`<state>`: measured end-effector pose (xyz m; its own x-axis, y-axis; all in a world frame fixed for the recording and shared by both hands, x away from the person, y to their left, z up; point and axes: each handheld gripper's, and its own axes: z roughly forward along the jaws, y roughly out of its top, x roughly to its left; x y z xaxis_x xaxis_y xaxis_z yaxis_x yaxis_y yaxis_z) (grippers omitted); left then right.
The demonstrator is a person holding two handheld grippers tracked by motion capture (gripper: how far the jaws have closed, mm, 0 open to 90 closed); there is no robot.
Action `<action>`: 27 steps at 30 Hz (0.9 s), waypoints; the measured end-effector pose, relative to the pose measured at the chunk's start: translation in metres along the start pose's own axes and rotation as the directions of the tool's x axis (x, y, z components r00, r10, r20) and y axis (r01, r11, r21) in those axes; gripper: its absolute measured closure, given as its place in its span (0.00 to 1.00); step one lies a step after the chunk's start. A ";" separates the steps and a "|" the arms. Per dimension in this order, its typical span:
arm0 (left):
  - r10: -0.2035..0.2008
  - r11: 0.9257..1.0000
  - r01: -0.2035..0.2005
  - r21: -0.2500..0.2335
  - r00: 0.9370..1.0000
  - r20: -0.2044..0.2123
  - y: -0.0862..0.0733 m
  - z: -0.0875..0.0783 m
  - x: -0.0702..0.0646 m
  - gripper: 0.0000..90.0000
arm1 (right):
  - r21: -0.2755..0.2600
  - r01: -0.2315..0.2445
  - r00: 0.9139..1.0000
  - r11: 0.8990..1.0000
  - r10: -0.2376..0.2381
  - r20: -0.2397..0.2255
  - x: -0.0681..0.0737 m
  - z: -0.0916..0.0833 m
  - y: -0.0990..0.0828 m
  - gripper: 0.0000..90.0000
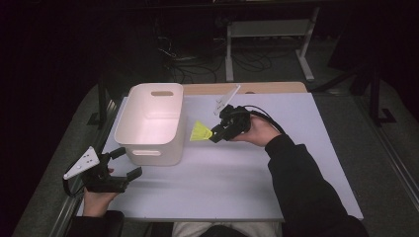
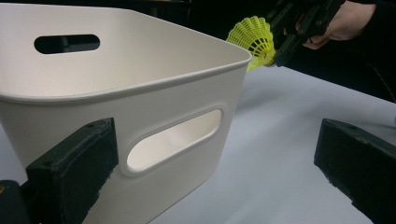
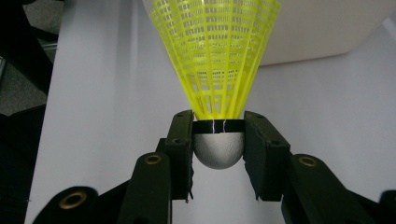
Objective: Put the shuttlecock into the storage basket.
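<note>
Item: yellow shuttlecock; status: in transit, gripped by the right hand-held gripper, jaws narrowed onto its rounded white cork base just below a black band; position: held clear above the worktop, just beside the right wall of the white bin, skirt pointing toward it; judged progress: pickup done, delivery into the bin outstanding, release not yet made.

Material notes: shuttlecock skirt a moulded plastic lattice, flared cone, bright and glossy; base a dimpled, matt half-dome.

Item: white bin; smooth plastic, rounded rectangular tub with rolled rim and slotted oval handles at both ends; interior shows nothing in it.

Item: left hand-held gripper; jaws spread wide, holding nothing; resting at the worktop's near left corner, facing the bin's near handle slot; black, rough-edged pads.

Worktop: flat pale sheet, matt finish.
</note>
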<state>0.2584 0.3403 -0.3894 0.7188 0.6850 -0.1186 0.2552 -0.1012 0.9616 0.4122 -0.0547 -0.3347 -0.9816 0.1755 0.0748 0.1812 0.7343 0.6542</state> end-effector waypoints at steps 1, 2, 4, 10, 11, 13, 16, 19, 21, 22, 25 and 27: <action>0.000 1.000 0.000 0.000 1.000 -0.001 0.000 0.000 0.000 0.00 | -0.005 -0.002 1.000 1.000 0.002 -0.001 0.000 -0.001 0.001 0.70; 0.000 1.000 0.000 0.001 1.000 -0.001 0.000 0.000 0.000 0.00 | -0.011 0.003 1.000 1.000 -0.003 -0.003 0.000 -0.003 0.002 0.70; 0.001 1.000 -0.001 0.002 1.000 0.000 0.000 0.000 0.000 0.00 | -0.016 0.006 1.000 1.000 -0.006 -0.001 0.000 -0.005 0.004 0.70; 0.001 1.000 -0.001 0.001 1.000 -0.001 0.000 0.000 0.000 0.00 | -0.025 0.007 1.000 1.000 -0.007 0.003 0.000 -0.012 0.010 0.70; 0.001 1.000 -0.001 0.001 1.000 -0.001 0.000 0.000 0.000 0.00 | -0.029 0.007 1.000 1.000 -0.007 0.003 0.000 -0.013 0.012 0.70; 0.000 1.000 0.000 0.000 1.000 -0.002 0.000 0.000 0.000 0.00 | -0.030 0.009 1.000 1.000 -0.009 0.006 0.000 -0.015 0.014 0.70; 0.000 1.000 0.000 0.000 1.000 -0.002 0.000 0.000 0.000 0.00 | -0.032 0.018 1.000 0.999 -0.018 0.007 0.001 -0.017 0.018 0.70; 0.000 1.000 0.000 0.000 1.000 -0.003 0.000 0.000 0.000 0.00 | -0.032 0.022 1.000 0.999 -0.022 0.010 0.000 -0.019 0.022 0.70; 0.000 1.000 0.000 0.000 1.000 -0.002 0.000 0.000 0.000 0.00 | -0.032 0.024 1.000 0.999 -0.024 0.013 0.000 -0.021 0.024 0.70; 0.001 1.000 -0.001 0.000 1.000 -0.002 0.000 0.000 0.000 0.00 | -0.035 0.029 1.000 0.999 -0.028 0.012 0.000 -0.021 0.026 0.70; 0.001 1.000 -0.001 0.000 1.000 -0.002 0.000 0.000 0.000 0.00 | -0.031 0.038 0.999 0.999 -0.038 0.016 0.001 -0.023 0.031 0.70; 0.001 1.000 -0.001 0.000 1.000 -0.001 0.000 0.000 0.000 0.00 | -0.033 0.040 0.999 0.999 -0.039 0.021 0.002 -0.025 0.034 0.70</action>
<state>0.2583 0.3404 -0.3894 0.7181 0.6859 -0.1176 0.2545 -0.1015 0.9617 0.4145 -0.0461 -0.2936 -0.9865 0.1605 0.0335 0.1401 0.7188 0.6809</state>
